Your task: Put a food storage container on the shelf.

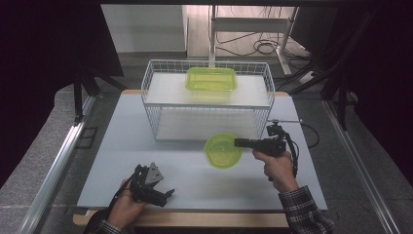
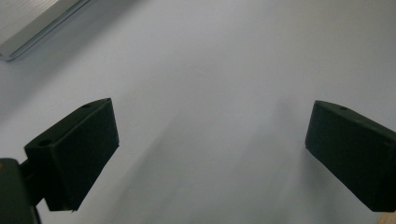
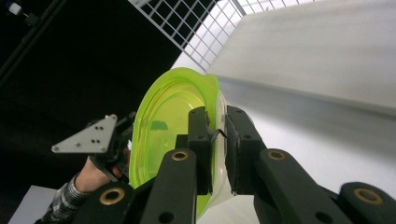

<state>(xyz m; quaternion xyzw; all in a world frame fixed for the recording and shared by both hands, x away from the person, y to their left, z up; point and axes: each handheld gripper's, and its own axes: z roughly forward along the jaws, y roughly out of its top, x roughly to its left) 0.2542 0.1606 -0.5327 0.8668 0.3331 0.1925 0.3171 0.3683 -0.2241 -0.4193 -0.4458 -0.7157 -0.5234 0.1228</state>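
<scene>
No writing, label, brand mark, number or sign can be read anywhere in these views. The green bowl [image 1: 222, 150], the green tub [image 1: 211, 78], the wire basket [image 1: 157, 73] and the worktop [image 1: 122, 141] look plain. The bowl's base may carry moulded marks, but the right gripper view is too blurred to tell.

Free room: we find the tabletop [image 1: 122, 146] bare along its left half and front strip, open to passage. Obstacle, rear centre: a wire basket [image 1: 207, 100] with upright mesh walls, open at the top, a green container [image 1: 211, 79] inside. Obstacle, front of basket: our right claw [image 1: 237, 143] clamped on a round green bowl [image 1: 222, 150], close to the mesh. Our left claw [image 1: 168, 192] sits near the front edge, jaws spread over bare surface.
</scene>
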